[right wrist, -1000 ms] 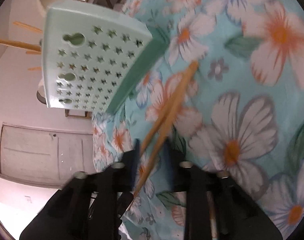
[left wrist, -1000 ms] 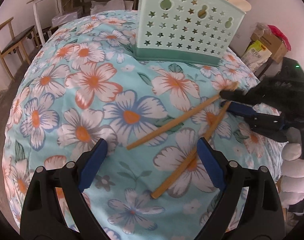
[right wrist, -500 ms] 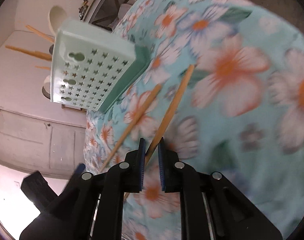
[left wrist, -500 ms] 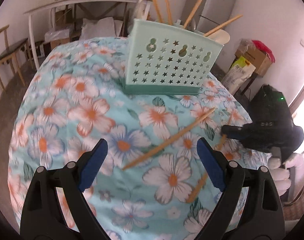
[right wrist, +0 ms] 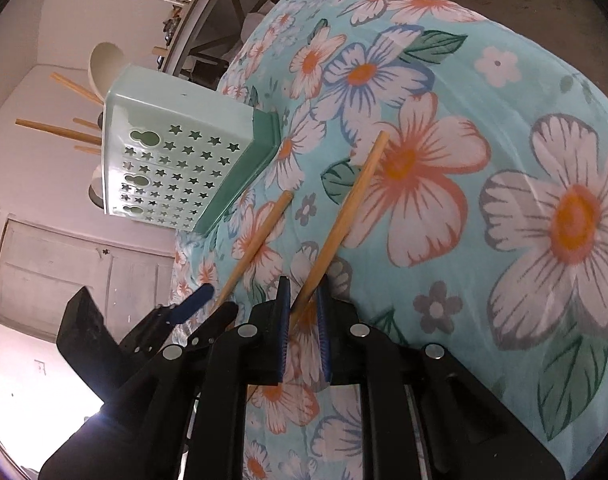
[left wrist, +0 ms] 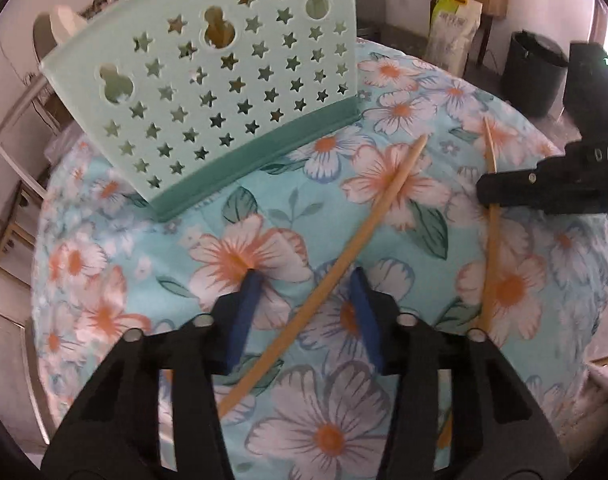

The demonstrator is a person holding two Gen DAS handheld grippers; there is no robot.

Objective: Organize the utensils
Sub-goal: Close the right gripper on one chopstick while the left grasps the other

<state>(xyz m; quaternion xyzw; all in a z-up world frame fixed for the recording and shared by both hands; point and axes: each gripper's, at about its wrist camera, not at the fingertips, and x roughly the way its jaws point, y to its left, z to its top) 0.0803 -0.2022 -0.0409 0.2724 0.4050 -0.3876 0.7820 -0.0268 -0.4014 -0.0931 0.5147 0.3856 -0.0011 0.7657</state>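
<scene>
Two wooden chopsticks lie on the floral tablecloth in front of a mint green utensil holder (left wrist: 224, 92) pierced with stars. My left gripper (left wrist: 304, 280) is open and low over the cloth, its blue pads either side of the left chopstick (left wrist: 336, 264). My right gripper (right wrist: 302, 294) is shut on the right chopstick (right wrist: 344, 216), which also shows in the left wrist view (left wrist: 491, 232). The holder (right wrist: 176, 172) stands upright with several chopsticks and a white spoon in it. The left gripper also shows in the right wrist view (right wrist: 212, 300), around the other chopstick (right wrist: 256, 244).
The table is round, covered by a turquoise flowered cloth (left wrist: 104, 280) that drops off at the edges. A black bin (left wrist: 532, 76), boxes and bags stand on the floor beyond the table. A shelf table (right wrist: 224, 12) stands behind.
My left gripper has moved forward and down, and its jaws have narrowed around the left chopstick. My right gripper stays closed on the right chopstick.
</scene>
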